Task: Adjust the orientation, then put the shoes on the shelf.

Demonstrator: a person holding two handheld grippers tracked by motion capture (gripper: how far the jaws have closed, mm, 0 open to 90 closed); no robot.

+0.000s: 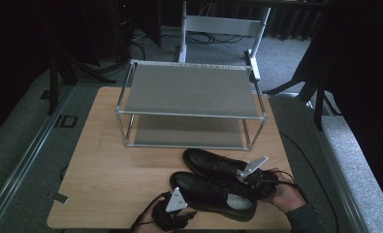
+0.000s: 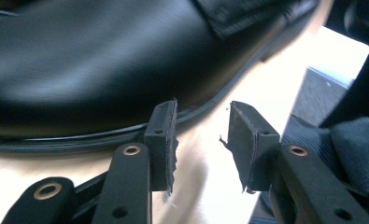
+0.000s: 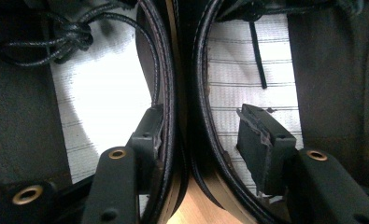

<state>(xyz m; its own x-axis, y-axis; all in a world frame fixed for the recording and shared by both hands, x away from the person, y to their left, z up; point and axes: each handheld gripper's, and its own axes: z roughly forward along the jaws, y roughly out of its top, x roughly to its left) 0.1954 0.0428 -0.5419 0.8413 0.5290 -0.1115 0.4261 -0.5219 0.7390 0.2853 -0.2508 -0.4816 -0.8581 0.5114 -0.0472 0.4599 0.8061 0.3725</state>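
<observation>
At lower centre of the high view, the left hand-held gripper (image 1: 191, 212) sits spread and empty beside the near shoe (image 1: 213, 195), likely to steady its toe. At lower right, the right hand-held gripper (image 3: 205, 140) straddles both shoes' (image 3: 184, 93) adjoining heel walls, one jaw touching, not yet pinching

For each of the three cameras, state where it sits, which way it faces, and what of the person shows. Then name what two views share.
High view: above the person's side, facing forward and down on the table, shoe rack and two black shoes; a hand shows.
Left gripper view: on the left claw, close beside a shoe's side; both jaws show.
Right gripper view: on the right claw, looking into both shoes, one jaw in each.
Shared: the shoes, in all three.
</observation>
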